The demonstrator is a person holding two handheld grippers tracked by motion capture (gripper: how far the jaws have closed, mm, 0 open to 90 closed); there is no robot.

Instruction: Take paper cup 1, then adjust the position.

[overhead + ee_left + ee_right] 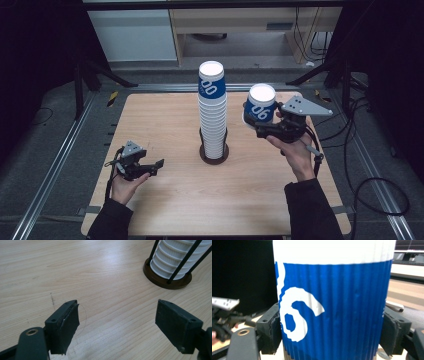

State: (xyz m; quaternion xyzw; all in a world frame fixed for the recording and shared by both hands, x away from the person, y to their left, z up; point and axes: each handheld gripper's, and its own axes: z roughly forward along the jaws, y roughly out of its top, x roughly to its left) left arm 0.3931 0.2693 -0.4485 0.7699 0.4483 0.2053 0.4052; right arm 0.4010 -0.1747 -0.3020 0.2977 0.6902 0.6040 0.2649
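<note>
We find the right gripper [256, 124] clamped on a blue-and-white paper cup [261, 106], held clear of the table [170, 200] at three o'clock of the cup stack [213, 107]. We judge one cup removed, placement outstanding. The left gripper [159, 164] idles, jaws apart. White markings read like "06".

The paper cup [261, 105] you are holding is white at the rim and inside, with a ribbed blue sleeve bearing white figures. It stands upright, mouth up, clear of the table, to the right of the cup stack [213, 112] and well apart from it. In the right gripper view the cup [337, 302] sits squarely between the two jaws, pressed on both sides.
</note>
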